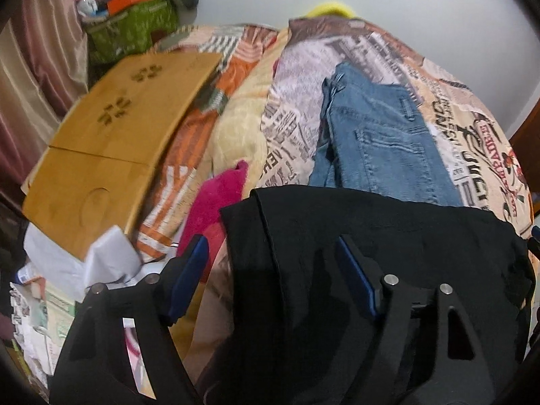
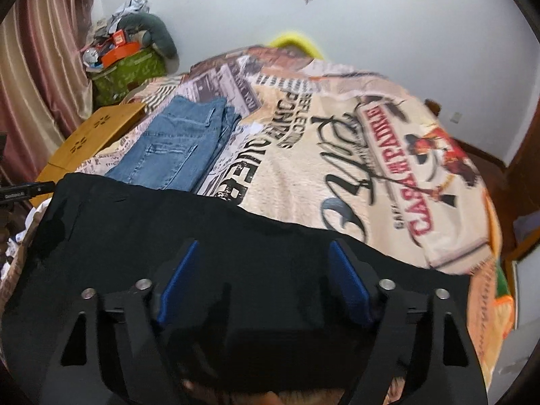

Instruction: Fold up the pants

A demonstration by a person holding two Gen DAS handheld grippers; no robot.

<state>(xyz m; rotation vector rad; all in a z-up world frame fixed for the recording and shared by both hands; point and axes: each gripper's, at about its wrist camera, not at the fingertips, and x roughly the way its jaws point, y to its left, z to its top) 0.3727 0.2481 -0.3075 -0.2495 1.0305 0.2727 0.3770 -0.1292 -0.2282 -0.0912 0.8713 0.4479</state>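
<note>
Black pants [image 1: 405, 243] [image 2: 135, 222] lie spread across the near edge of the bed. My left gripper [image 1: 270, 256] hangs over their left end, open, with its blue pads [image 1: 190, 263] standing wide apart; the cloth's left edge runs between the fingers. Over the middle of the dark cloth my right gripper [image 2: 263, 263] is open too, its blue pads [image 2: 347, 280] on either side of bare fabric. Neither pair of pads presses on the cloth. Folded blue jeans [image 1: 378, 135] [image 2: 172, 141] rest on the bedspread just beyond the black pants.
A printed bedspread [image 2: 371, 168] covers the bed. At the left lie a wooden lap table [image 1: 118, 135] [image 2: 91, 135], a pink cloth [image 1: 219, 195] and loose papers [image 1: 50, 270]. A green bag [image 1: 135, 30] full of things stands by the curtain [image 1: 37, 50].
</note>
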